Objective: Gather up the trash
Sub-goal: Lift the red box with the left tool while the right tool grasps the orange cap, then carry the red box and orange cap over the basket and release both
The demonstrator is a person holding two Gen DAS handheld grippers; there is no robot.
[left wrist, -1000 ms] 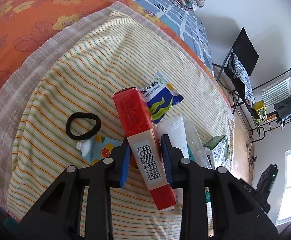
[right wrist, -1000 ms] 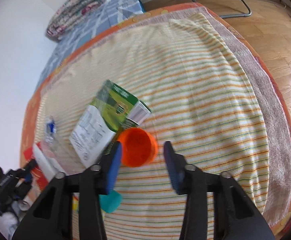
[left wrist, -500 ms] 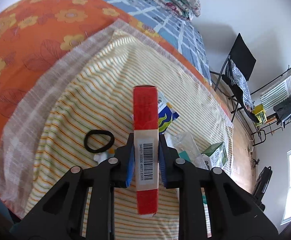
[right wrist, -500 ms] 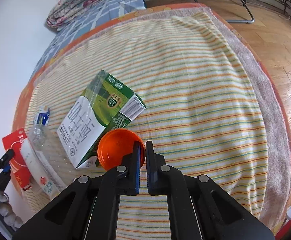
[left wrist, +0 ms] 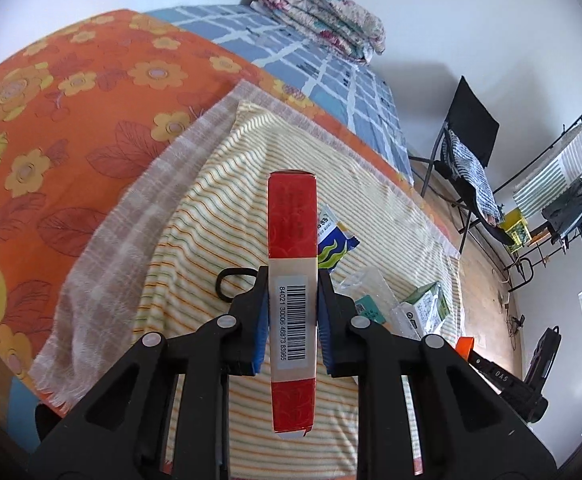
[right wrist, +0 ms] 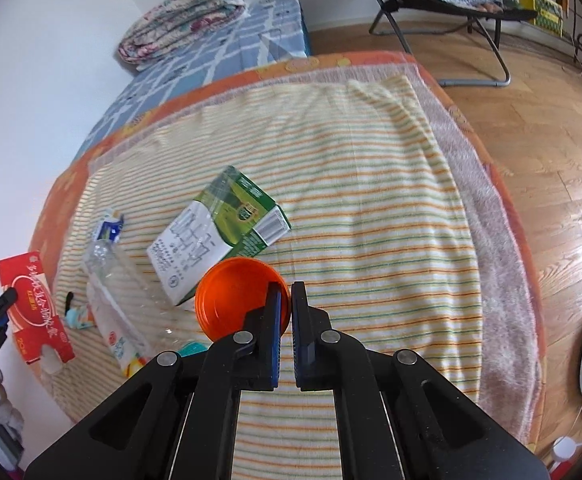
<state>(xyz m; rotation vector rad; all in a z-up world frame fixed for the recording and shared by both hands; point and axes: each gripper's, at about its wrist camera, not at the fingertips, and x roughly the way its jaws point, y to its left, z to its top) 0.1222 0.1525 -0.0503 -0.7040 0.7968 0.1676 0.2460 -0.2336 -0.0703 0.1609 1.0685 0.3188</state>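
Already both loads are lifted off the bed [right wrist: 371,208]: the left hand-held gripper [left wrist: 293,322] clamps the red box [left wrist: 293,276] lengthwise ahead; the right hand-held gripper [right wrist: 285,322] pinches the orange cup [right wrist: 239,300] rim, cup to its left.

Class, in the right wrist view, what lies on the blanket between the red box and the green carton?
A clear plastic bottle lies between the red box and the green carton.

The striped blanket [right wrist: 371,208] on the bed lies bare along its right edge and far end, so a claw passes freely there. Toward the left edge, the green carton [right wrist: 219,232], clear bottle [right wrist: 119,296] and blue wrapper [right wrist: 109,228] crowd together, blocking a low approach.
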